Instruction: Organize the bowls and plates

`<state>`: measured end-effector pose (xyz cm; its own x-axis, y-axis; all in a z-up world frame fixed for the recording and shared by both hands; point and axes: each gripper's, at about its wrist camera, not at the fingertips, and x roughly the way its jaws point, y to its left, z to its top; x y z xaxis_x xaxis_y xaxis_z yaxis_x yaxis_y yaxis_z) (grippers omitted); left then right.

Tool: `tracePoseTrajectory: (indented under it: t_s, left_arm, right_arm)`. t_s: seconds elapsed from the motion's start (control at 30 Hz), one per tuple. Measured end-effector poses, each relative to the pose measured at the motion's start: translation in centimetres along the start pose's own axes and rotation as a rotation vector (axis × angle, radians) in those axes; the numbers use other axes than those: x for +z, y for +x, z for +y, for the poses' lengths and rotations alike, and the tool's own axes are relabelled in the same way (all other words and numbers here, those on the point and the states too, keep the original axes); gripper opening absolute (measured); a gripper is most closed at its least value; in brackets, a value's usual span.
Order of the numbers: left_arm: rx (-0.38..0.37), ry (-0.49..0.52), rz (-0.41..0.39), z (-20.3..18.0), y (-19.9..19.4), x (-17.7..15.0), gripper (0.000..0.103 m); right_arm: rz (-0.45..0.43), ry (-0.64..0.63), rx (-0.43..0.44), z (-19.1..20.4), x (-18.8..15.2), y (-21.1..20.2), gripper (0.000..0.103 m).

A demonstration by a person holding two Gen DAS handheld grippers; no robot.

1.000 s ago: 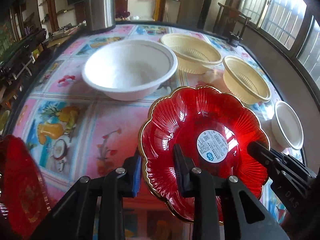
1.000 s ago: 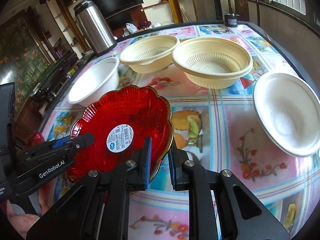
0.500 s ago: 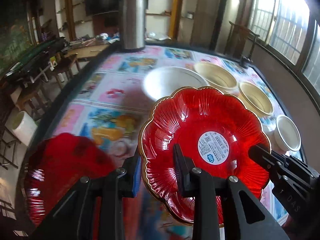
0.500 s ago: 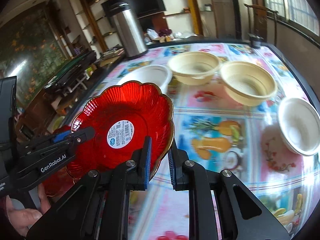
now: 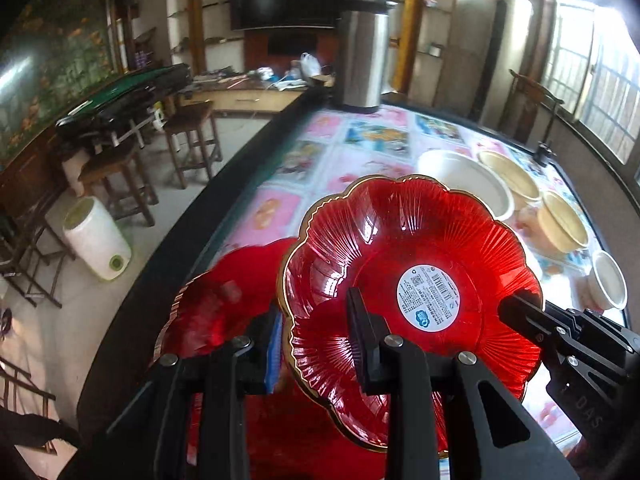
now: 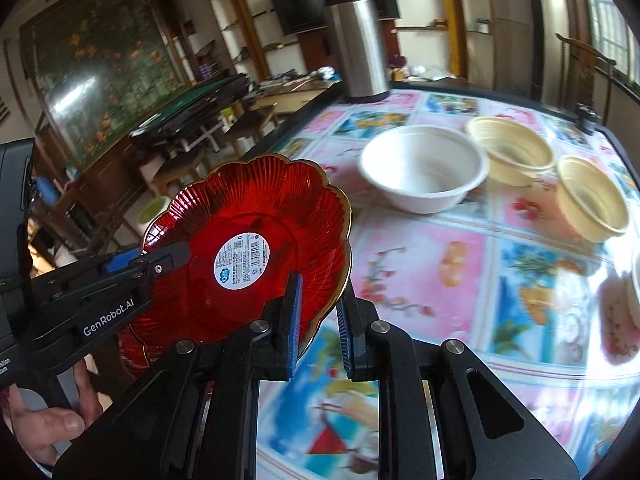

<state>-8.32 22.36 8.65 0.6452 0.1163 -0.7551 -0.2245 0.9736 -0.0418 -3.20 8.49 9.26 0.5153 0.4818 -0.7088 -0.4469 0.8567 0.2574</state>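
A red scalloped glass plate (image 5: 404, 256) with a gold rim and a white sticker is held in the air by both grippers. My left gripper (image 5: 314, 350) is shut on its near-left rim. My right gripper (image 6: 318, 320) is shut on its near-right rim (image 6: 332, 264). A second red plate (image 5: 224, 300) lies below it at the table's left edge, partly hidden. A large white bowl (image 6: 422, 168), two cream bowls (image 6: 510, 148) (image 6: 590, 196) and a small white bowl (image 5: 608, 278) stand further along the table.
A steel thermos (image 6: 358, 36) stands at the far end of the table (image 6: 460, 276), which has a colourful cloth. Stools (image 5: 192, 136) and a white canister (image 5: 96, 238) stand on the floor to the left, past the table's dark edge.
Both grippers have carried the red plate up and to the left, over the second red plate at the table's left edge. The bowls now lie further away to the right.
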Motion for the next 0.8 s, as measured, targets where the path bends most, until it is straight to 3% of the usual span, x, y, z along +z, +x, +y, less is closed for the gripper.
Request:
tracePoseTrajectory:
  t_s: [0.4,0.8]
  left_arm:
    - [0.045,-0.041,0.058,4.2,1.6,-2.5,0.029]
    - [0.053,-0.036,0.117,5.3,3.4,-4.0,0.029]
  right_arm:
    - [0.118,-0.096,0.011,4.6,-1.1,4.3,0.017]
    - [0.217,-0.149,-0.044,5.7,-1.4,7.6,0.019]
